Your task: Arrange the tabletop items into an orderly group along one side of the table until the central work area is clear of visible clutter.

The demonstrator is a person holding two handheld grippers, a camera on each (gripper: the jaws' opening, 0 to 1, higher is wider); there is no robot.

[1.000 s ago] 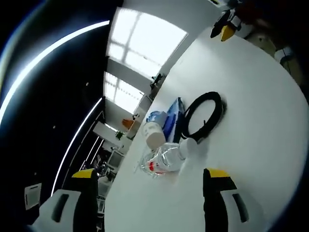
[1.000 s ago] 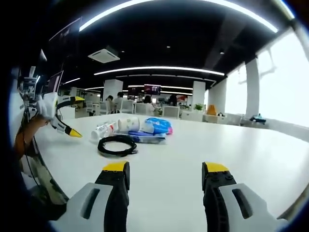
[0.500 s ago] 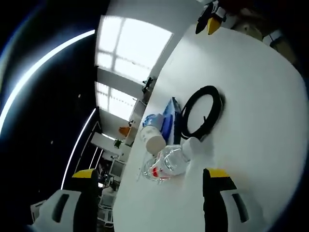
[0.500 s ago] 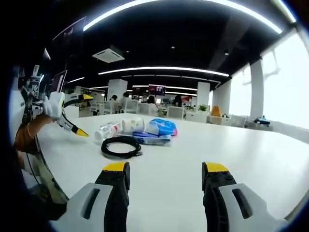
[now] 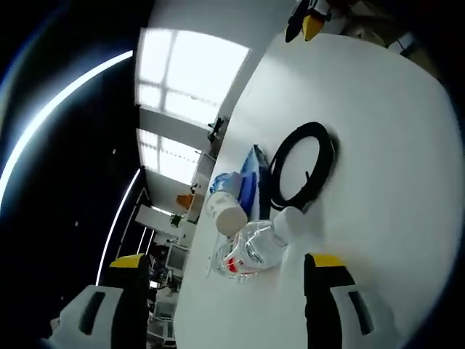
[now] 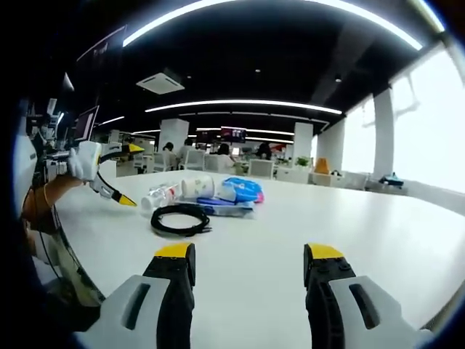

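Your left gripper (image 5: 227, 273) is spread wide and empty, the clear bottle (image 5: 253, 243) lying just ahead between its jaws, the black cable coil (image 5: 301, 169) beyond; your right gripper (image 6: 248, 256) gapes empty too, well short of the cluster

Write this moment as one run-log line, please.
left gripper: open, near clear bottle | right gripper: open, empty | cable coil: on table

You won't find readable text here: the clear bottle (image 5: 251, 251) at six o'clock carries a red label mark, too blurred to read.
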